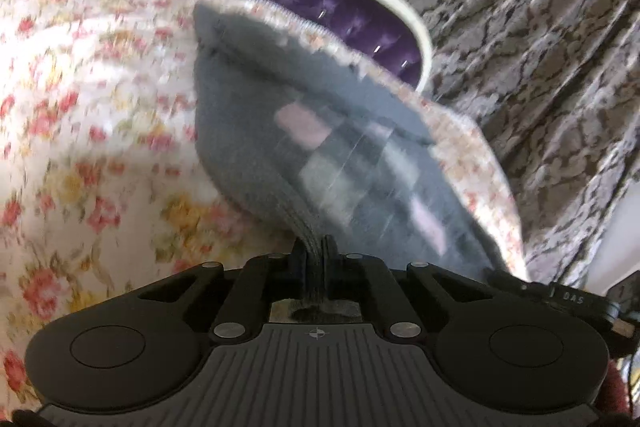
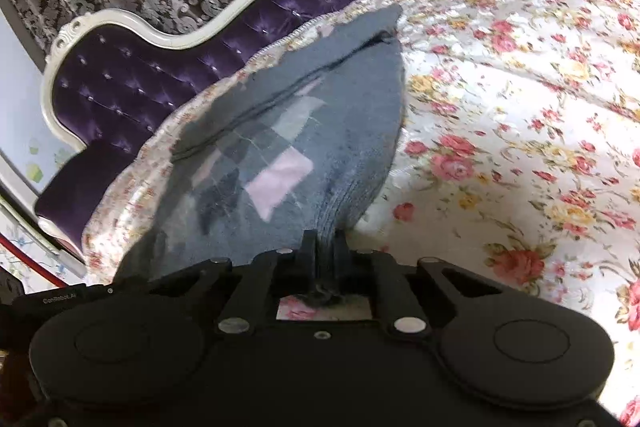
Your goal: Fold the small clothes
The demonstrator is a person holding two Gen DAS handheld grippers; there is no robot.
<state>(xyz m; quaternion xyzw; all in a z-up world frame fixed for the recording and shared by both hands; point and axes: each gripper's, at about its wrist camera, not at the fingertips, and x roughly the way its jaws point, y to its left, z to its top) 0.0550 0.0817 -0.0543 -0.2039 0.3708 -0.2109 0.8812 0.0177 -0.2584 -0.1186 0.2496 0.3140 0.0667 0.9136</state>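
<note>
We have the grey knitted argyle garment [image 1: 256,131] pinched in both the left claw [image 1: 315,247] and right claw [image 2: 325,241], lifted off the floral-quilted bed [image 2: 520,107]. No fold looks finished; folding is barely begun.

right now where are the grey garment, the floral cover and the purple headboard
grey garment [image 2: 344,115]: right wrist view, plain knit beside the diamond pattern
floral cover [image 2: 520,107]: right wrist view, bare flowered area right of the garment
purple headboard [image 2: 120,83]: right wrist view, tufted panel inside the white frame
</note>
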